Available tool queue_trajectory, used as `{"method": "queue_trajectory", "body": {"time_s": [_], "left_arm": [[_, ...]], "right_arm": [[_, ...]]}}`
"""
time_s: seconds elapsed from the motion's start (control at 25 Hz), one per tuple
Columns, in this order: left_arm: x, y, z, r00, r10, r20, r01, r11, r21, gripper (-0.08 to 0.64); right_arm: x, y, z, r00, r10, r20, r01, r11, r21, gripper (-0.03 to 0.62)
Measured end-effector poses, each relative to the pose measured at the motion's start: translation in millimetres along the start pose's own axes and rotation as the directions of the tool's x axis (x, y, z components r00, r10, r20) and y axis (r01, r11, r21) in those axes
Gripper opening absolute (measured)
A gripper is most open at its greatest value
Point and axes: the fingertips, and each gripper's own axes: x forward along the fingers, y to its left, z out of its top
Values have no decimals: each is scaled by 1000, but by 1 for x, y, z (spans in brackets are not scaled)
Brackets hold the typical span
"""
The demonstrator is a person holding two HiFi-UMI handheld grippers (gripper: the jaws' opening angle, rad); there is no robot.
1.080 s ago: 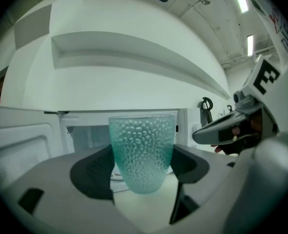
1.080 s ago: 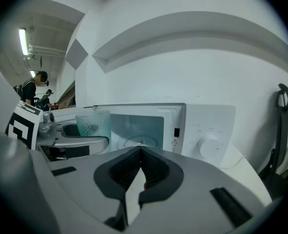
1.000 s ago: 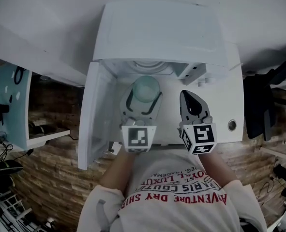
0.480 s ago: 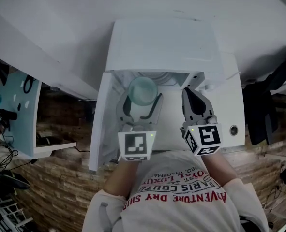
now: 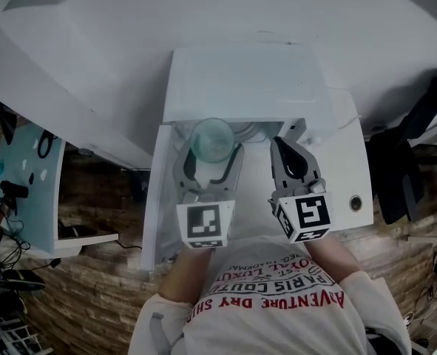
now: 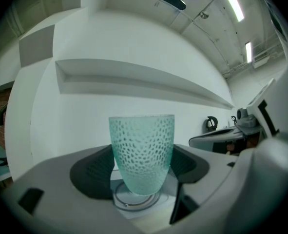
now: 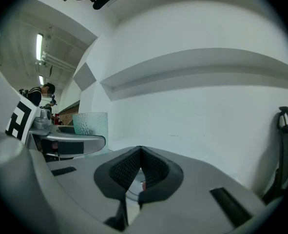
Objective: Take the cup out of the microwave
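Note:
A teal dimpled cup (image 5: 212,140) stands upright between the pads of my left gripper (image 5: 212,156), which is shut on it. In the left gripper view the cup (image 6: 142,152) fills the gap between the dark pads (image 6: 91,172), with a white wall behind it. The white microwave (image 5: 248,80) sits just beyond, its door (image 5: 156,198) swung open to the left. My right gripper (image 5: 287,148) hangs beside the cup on the right, shut and holding nothing. The right gripper view shows its own pads (image 7: 156,169) pressed together and the cup (image 7: 91,126) off to the left.
The microwave stands on a white counter (image 5: 351,165) with a round fitting (image 5: 355,202) at its right. A dark chair (image 5: 407,161) is further right. A light blue panel (image 5: 26,180) stands at the left. A long white shelf (image 6: 134,79) runs along the wall ahead.
Both grippers have risen, the left one carrying the cup; in the head view they now sit closer to the microwave's top front edge.

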Motion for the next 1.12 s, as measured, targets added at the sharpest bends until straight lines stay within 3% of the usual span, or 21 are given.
{"method": "queue_trajectory", "body": {"time_s": [0.2, 1.12], "left_arm": [[7, -2, 3, 1000, -7, 13, 7, 1000, -5, 356], [26, -8, -20, 999, -25, -30, 24, 999, -37, 356]], "right_arm": [[-1, -6, 3, 1000, -14, -2, 14, 999, -34, 11], [13, -13, -21, 998, 20, -65, -19, 1000, 24, 11]]}}
